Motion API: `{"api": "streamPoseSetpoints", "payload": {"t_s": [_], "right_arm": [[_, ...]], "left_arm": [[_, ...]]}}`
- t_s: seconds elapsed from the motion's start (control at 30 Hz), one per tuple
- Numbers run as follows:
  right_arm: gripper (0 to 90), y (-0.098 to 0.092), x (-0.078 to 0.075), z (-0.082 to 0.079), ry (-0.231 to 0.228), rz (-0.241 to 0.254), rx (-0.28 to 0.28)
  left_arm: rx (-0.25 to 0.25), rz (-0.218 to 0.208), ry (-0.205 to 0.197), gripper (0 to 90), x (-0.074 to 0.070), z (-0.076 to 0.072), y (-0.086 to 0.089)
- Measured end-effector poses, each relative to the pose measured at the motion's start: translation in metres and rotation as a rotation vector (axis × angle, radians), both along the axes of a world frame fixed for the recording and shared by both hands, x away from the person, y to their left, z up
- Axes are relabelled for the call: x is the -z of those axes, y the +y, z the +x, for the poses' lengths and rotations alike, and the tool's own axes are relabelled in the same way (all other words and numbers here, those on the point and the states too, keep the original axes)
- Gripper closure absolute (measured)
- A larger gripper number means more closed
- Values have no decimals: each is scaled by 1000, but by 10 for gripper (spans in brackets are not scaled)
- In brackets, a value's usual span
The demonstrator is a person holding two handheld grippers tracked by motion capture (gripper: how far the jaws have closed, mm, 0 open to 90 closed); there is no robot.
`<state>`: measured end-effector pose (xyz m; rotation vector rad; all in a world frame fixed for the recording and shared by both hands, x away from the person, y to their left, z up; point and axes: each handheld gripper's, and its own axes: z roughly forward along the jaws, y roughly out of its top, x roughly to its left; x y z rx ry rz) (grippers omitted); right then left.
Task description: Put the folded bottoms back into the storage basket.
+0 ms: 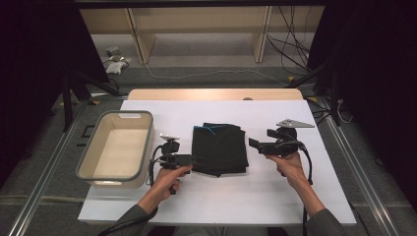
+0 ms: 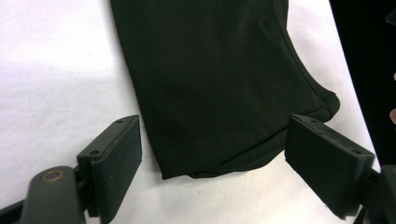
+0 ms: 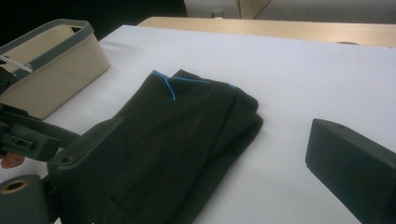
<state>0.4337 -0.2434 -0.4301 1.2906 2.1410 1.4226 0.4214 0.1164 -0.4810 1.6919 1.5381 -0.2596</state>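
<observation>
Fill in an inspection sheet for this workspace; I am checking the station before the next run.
Surface: white table top, bare around the items.
Job's things: folded black garment lying flat; beige bin to its left.
Clutter: nothing seen.
Grippers: left gripper open, its fingers astride the garment's corner; right gripper open, clear of the cloth.
Cables: a cable trails from the right gripper.
Surroundings: wooden shelving, loose floor wires.
</observation>
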Motion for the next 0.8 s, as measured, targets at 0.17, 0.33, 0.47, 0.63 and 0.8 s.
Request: {"api": "streamPoseSetpoints", "payload": {"t_s": [0.17,0.33,0.47,0.63,0.8], "right_arm": [[66,3,2,8,27,-8,-2],[66,5,3,14,39,-10,-5],[70,6,4,16,44,-1,-3],[75,11,7,20,70,-23,-3],[80,18,12,29,141,-53,-5]], "left_arm": [[-3,18,7,231,3,2,0],[-10,40,10,284,5,4,-2],[-16,39,8,344,7,5,-6],[-22,86,-21,491,8,5,-10],[-43,96,-30,704,11,7,-10]]}}
